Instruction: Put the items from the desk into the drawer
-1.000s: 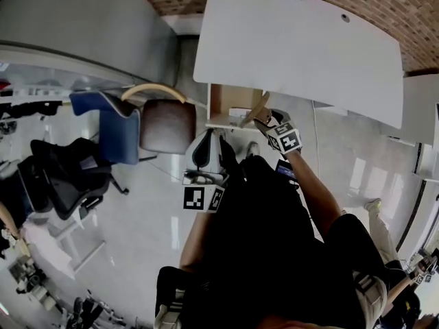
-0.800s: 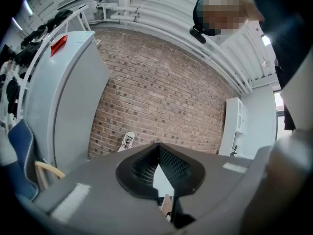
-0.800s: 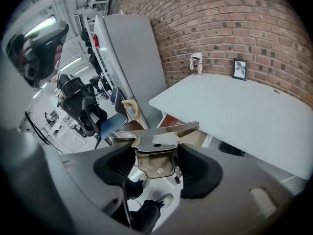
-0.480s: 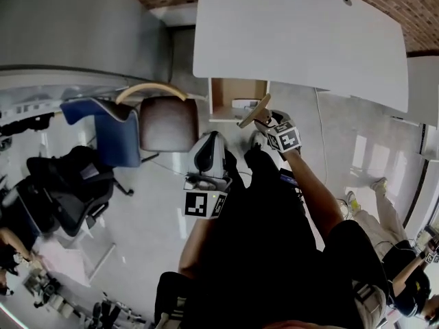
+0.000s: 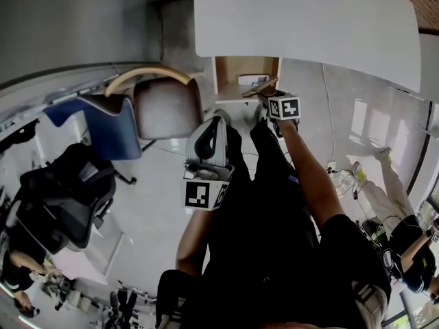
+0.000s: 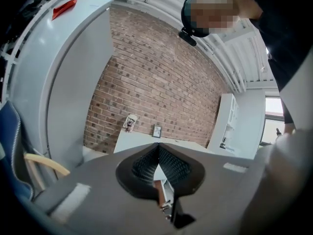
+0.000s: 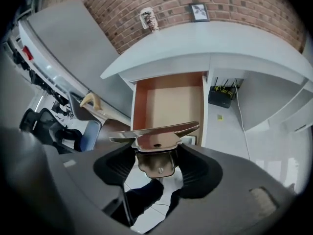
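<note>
Under the white desk (image 5: 302,19) the wooden drawer (image 5: 221,81) stands pulled out; its bare bottom (image 7: 168,102) shows in the right gripper view. My right gripper (image 5: 267,91) is shut on a brown flat-topped metal item (image 7: 156,136), held level just above the drawer's front edge. That item (image 5: 259,86) crosses the drawer's front right corner in the head view. The left gripper (image 5: 217,120) hovers lower and to the left, short of the drawer, its jaws closed tip to tip (image 6: 157,145) with nothing between them.
A brown-seated chair (image 5: 161,105) and a blue chair (image 5: 110,125) stand left of the drawer. On the desk's far edge by the brick wall are a small jar (image 7: 148,18) and a picture frame (image 7: 199,12). A black box (image 7: 221,96) lies under the desk.
Both hands have sunk. The right gripper carried the brown item down to the drawer's front and rolled it from tilted to nearly level. The left gripper moved forward, toward the desk.
</note>
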A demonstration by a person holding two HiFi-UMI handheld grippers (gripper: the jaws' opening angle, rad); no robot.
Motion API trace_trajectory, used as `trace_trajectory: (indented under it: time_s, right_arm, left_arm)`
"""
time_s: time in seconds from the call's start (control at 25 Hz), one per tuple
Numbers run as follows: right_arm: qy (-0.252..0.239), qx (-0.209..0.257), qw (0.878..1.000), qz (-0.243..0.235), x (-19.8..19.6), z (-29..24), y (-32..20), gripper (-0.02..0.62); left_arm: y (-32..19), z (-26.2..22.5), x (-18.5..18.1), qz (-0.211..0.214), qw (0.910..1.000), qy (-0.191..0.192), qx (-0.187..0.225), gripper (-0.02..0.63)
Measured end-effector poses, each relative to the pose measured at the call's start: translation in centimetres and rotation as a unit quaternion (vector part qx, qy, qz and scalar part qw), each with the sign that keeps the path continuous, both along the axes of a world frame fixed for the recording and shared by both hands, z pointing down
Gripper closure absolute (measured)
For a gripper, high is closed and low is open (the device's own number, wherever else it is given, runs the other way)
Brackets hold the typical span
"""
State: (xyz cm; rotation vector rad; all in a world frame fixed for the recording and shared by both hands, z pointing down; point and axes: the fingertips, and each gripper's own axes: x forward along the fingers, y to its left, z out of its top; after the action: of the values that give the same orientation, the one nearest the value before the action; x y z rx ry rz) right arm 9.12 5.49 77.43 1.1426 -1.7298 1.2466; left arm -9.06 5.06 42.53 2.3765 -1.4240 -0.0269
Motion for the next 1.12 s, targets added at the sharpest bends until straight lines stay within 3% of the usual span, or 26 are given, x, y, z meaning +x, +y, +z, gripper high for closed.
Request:
trace_trajectory:
  time_s: [0.4,1.12]
  right_arm:
    - [0.03,-0.073,0.993,0.087,0.2,9.0,-1.1,0.321]
    - [0.06,-0.166,0.978,0.114,0.1,16.4,-3.5,0.321]
  left_arm:
    - [-1.7,6.2,-0.5,0.016,0.9994,0.014,-0.026,0.592]
    - [-3.3,12.6,-1.1,0.026,0.9976,0.013,-0.063,0.592]
